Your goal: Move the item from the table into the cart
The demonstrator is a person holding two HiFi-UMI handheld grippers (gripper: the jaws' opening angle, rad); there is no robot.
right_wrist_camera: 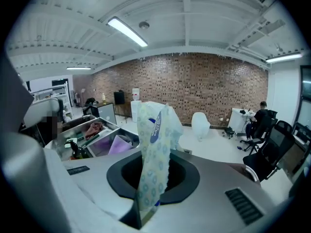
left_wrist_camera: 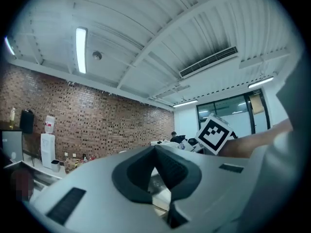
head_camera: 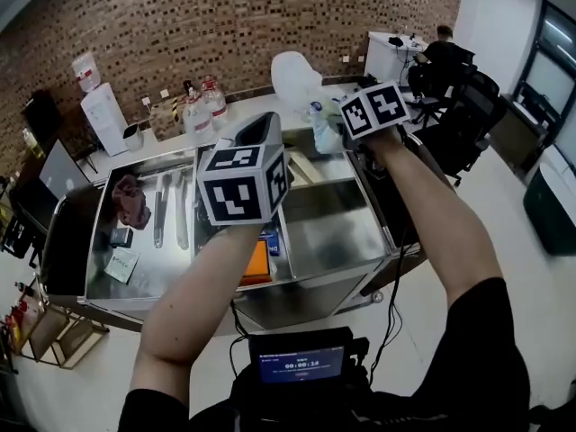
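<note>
A pale tissue pack with a blue dotted print [right_wrist_camera: 154, 144] stands up between the jaws of my right gripper [right_wrist_camera: 151, 174], which is shut on it. In the head view that pack [head_camera: 321, 131] hangs over the far edge of the steel cart [head_camera: 367, 201], just left of the right gripper's marker cube [head_camera: 373, 108]. My left gripper [left_wrist_camera: 156, 148] points up toward the ceiling, jaws shut with nothing between them. In the head view the left gripper [head_camera: 264, 126] is raised above the middle of the cart.
The cart's trays hold a pink cloth [head_camera: 131, 202], long utensils [head_camera: 168, 211], an orange item [head_camera: 256, 264] and a card [head_camera: 120, 265]. Bottles [head_camera: 203, 108] stand on the white table behind. Office chairs [head_camera: 459, 106] and a seated person [head_camera: 442, 47] are at the far right.
</note>
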